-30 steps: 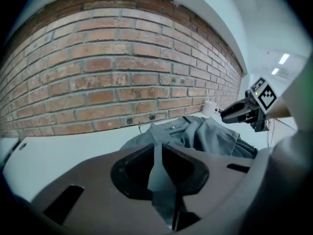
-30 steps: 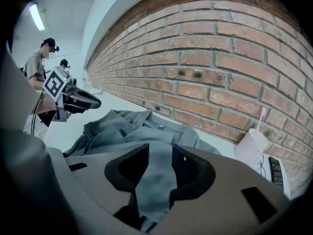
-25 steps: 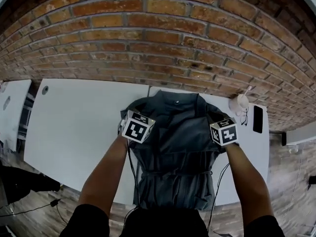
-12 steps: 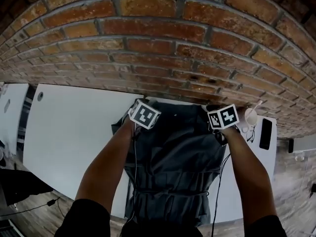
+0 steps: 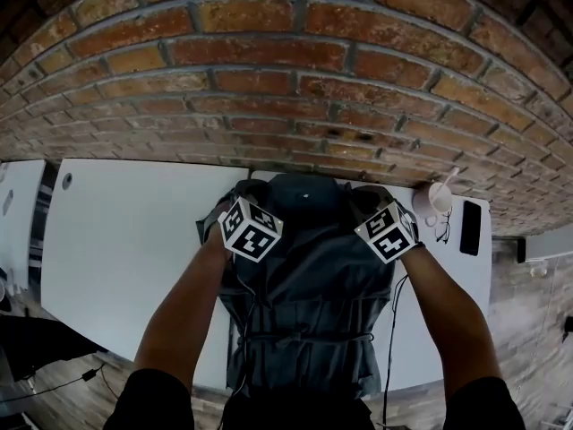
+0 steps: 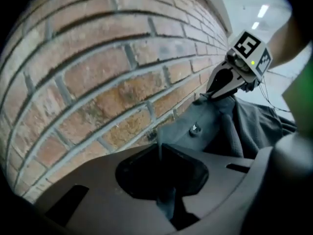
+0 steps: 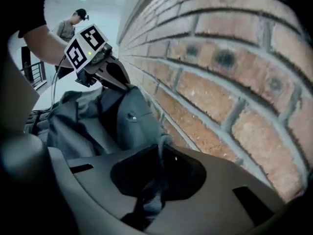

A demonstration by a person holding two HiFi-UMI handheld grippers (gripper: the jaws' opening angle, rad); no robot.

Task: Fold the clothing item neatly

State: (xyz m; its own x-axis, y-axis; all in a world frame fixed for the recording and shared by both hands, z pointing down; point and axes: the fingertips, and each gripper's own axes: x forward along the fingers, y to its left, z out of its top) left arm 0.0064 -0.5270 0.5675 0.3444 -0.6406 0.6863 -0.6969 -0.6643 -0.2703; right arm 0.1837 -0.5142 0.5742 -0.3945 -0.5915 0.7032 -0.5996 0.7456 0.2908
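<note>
A dark grey button-up garment (image 5: pixel 304 285) lies on the white table (image 5: pixel 134 240), collar (image 5: pixel 300 186) toward the brick wall. My left gripper (image 6: pixel 159 148) is at its left shoulder and my right gripper (image 7: pixel 160 148) at its right shoulder. In the head view only their marker cubes show. Both pairs of jaws have just been closing, each with a fold of grey cloth pinched between them. The left gripper view shows the right gripper (image 6: pixel 222 84) across the collar. The right gripper view shows the left gripper (image 7: pixel 117 77) the same way.
The brick wall (image 5: pixel 269 79) rises right behind the garment's collar end. A pale cup (image 5: pixel 436 197), glasses (image 5: pixel 445 225) and a dark phone (image 5: pixel 471 227) lie at the table's right end. A person (image 7: pixel 72 26) stands far off in the room.
Both grippers moved from the garment's sides up toward the collar end by the wall, then drew back slightly. The cloth at the shoulders is now bunched under them.
</note>
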